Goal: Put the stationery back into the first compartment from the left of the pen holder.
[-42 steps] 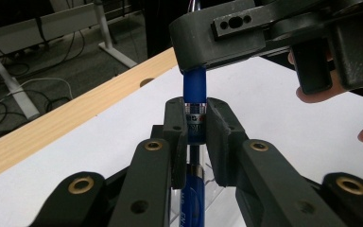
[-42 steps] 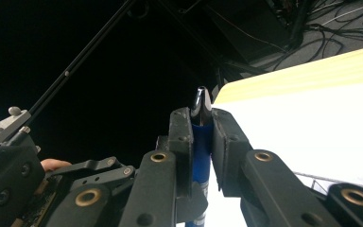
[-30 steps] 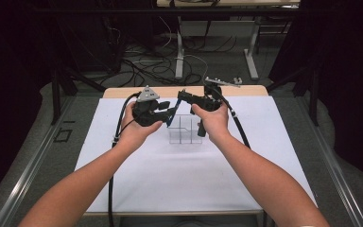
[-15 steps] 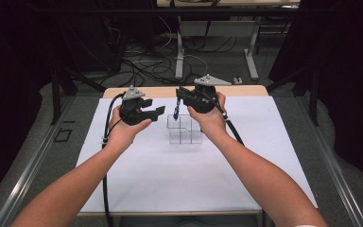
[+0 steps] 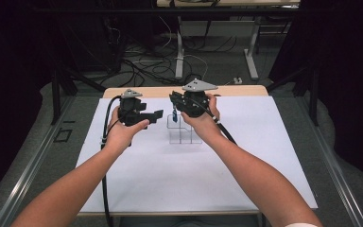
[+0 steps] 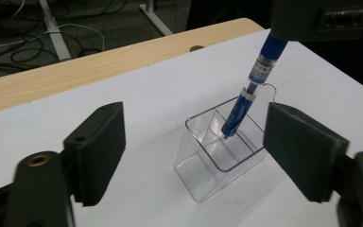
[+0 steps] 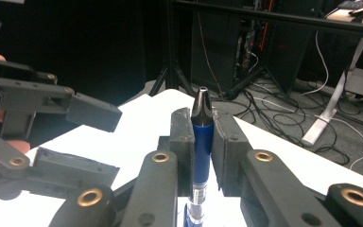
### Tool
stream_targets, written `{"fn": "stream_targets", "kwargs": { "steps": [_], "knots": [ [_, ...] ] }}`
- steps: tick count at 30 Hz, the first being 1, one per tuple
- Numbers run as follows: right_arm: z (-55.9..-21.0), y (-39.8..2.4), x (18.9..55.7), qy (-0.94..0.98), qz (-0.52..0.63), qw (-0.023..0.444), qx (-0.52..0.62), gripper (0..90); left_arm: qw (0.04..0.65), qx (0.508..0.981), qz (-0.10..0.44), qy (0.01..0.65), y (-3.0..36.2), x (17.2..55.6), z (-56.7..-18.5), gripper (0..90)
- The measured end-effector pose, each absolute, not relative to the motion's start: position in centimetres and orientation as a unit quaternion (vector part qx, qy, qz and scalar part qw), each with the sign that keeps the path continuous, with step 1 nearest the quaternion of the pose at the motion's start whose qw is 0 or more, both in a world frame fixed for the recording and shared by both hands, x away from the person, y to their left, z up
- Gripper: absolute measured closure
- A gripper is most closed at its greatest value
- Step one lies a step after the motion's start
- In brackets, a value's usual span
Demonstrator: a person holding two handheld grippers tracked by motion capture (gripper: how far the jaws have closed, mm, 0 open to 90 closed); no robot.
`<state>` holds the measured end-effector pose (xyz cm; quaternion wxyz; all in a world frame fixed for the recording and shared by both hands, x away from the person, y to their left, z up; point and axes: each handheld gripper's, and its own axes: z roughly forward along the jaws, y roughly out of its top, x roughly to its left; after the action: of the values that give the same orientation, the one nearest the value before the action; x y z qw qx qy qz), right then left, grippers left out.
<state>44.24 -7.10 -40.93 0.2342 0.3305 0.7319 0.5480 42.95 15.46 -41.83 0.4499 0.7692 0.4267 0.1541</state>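
your left gripper [image 5: 157, 115] sits just left of the clear box [image 5: 183, 133], its jaws spread with nothing between them after just opening wider. your right gripper [image 7: 202, 137] hangs right above the clear box, jaws pinched tight on the blue pen [image 6: 246, 94], which tilts down with its lower tip inside the box's far compartment. beyond the box, the white sheet [image 5: 264, 123] ends at the wooden table edge [image 5: 236, 90].

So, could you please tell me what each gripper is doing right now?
Left gripper: open, jaws just opening, empty.
Right gripper: shut on the blue pen.
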Motion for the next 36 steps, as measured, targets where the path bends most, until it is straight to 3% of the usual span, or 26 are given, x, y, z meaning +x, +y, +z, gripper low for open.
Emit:
{"fn": "stream_targets", "kwargs": {
  "steps": [6, 11, 15, 30, 36],
  "knots": [
    [-41.4, -6.9, 44.4, 0.739, 0.54, 0.226, 0.333, 80.3, 0.445, 0.755, 0.152, 0.457, 15.9, 43.1, -42.3, 8.7],
    [-42.1, -6.7, 44.5, 0.74, 0.538, 0.221, 0.339, 80.3, 0.45, 0.737, 0.159, 0.479, 16.0, 43.1, -42.5, 7.2],
    [-42.5, -6.4, 44.4, 0.741, 0.535, 0.217, 0.344, 80.3, 0.448, 0.735, 0.154, 0.485, 16.1, 43.0, -42.6, 0.3],
    [-43.4, -5.8, 44.9, 0.747, 0.524, 0.208, 0.352, 79.8, 0.436, 0.727, 0.156, 0.507, 17.0, 43.4, -43.7, 0.2],
    [-42.8, -6.2, 44.8, 0.745, 0.53, 0.212, 0.345, 60.7, 0.432, 0.728, 0.152, 0.51, 17.3, 43.4, -43.7, 0.2]
  ]
}}
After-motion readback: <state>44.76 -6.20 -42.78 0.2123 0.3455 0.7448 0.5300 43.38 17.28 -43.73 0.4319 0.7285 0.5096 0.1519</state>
